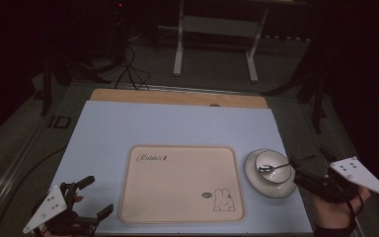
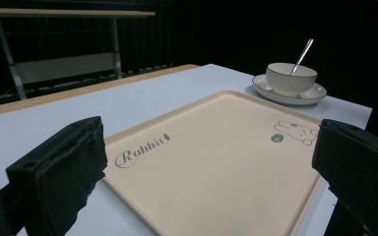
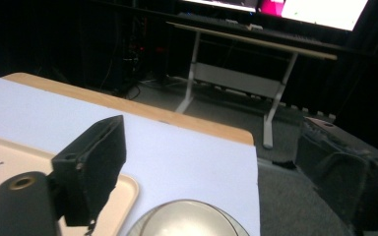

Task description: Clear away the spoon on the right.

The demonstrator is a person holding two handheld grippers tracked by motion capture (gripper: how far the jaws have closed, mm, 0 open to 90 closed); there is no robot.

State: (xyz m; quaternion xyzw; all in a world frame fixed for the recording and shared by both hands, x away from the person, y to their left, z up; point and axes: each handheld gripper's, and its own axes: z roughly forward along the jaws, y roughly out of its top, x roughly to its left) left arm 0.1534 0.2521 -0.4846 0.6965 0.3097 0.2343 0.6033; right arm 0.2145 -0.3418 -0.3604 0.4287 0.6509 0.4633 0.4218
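A beige tray (image 1: 180, 183) marked "Rabbit", with a small bunny drawn on it, lies at the middle of the table. To its right, a white bowl (image 1: 275, 167) sits on a saucer (image 1: 256, 180) with a metal spoon (image 1: 271, 168) resting in it. My left gripper (image 1: 98, 195) is at the tray's near left corner, open and holding nothing. In the left gripper view its jaws stand wide apart around the tray (image 2: 202, 142), with the bowl (image 2: 291, 78) and spoon (image 2: 302, 50) beyond. My right gripper (image 1: 310, 167) is open and empty just right of the saucer (image 3: 187, 219).
A pale blue mat (image 1: 177, 123) covers the table, leaving a wooden strip (image 1: 177, 98) bare at the far edge. Behind the table are a white table frame (image 1: 217, 29) and floor cables (image 1: 128, 69). A lit screen (image 3: 325, 10) glows in the right gripper view.
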